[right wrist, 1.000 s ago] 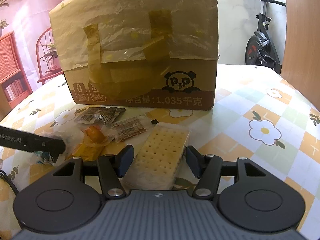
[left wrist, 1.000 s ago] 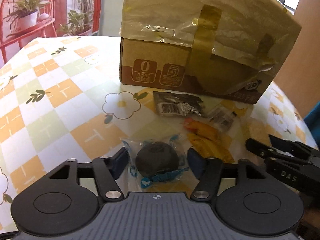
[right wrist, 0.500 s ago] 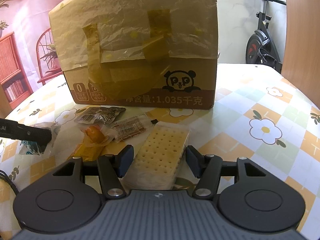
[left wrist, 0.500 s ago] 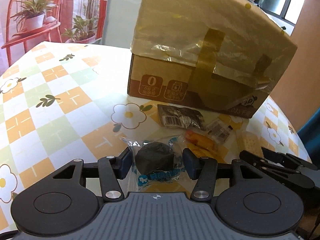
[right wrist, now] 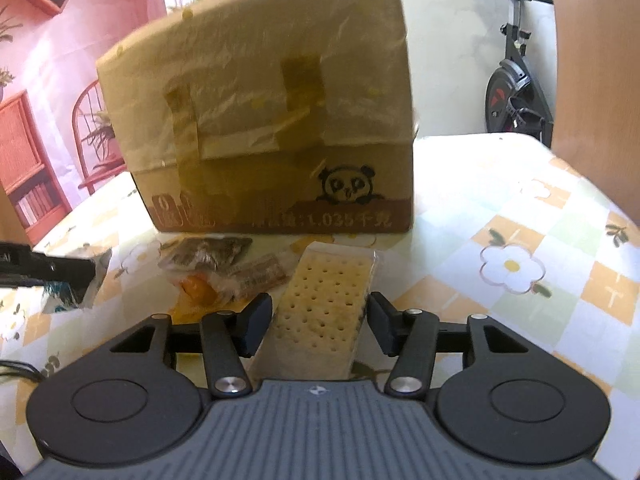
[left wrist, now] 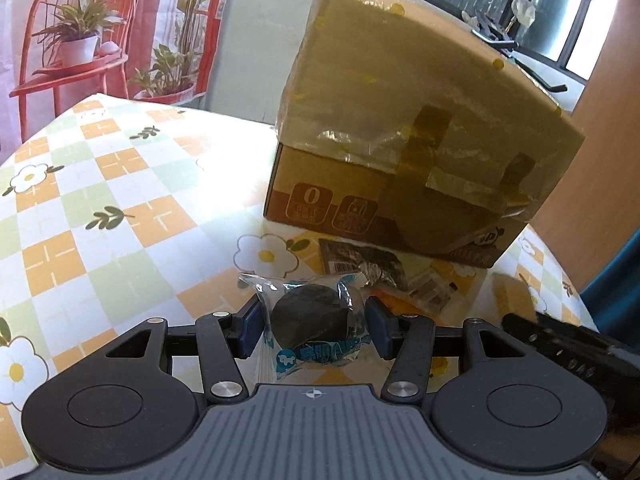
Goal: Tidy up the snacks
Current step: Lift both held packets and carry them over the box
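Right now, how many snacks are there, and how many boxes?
Dark round snack, in the left gripper: 1
Cracker pack, between the right gripper's fingers: 1
Dark foil packet: 1
Orange snack: 1
Barcode packet: 1
Box: 1
Total: 5 snacks, 1 box

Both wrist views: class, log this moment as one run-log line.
left tongs: shut on dark snack packet, lifted | right tongs: shut on cracker pack | box: behind

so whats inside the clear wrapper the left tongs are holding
A round black snack shows through the clear wrapper clamped in the left tongs. The blue printed label hides its lower edge, so what the snack is cannot be told.
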